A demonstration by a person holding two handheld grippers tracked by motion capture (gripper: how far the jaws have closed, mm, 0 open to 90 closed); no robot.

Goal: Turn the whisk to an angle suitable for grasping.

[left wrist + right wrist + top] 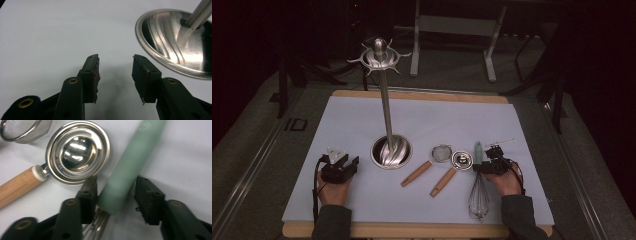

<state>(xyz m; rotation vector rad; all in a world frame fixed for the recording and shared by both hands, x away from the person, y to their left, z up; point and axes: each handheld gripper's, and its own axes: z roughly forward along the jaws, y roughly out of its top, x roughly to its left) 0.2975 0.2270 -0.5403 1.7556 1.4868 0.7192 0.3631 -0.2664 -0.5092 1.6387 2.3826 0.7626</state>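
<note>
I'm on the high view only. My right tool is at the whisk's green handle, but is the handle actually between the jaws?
Observer: Yes. In the right gripper view the whisk handle runs up between the right tool's jaws; a gap shows on the right side, so no grip yet.
Operator: Anything crowding that tool?
Observer: The steel spoon bowl lies just beyond the left jaw's tip; whether they touch, I cannot tell.
Operator: And my left tool?
Observer: The left tool is open over bare white paper, nothing between its jaws, with the stand's round steel base ahead to its right.
</note>
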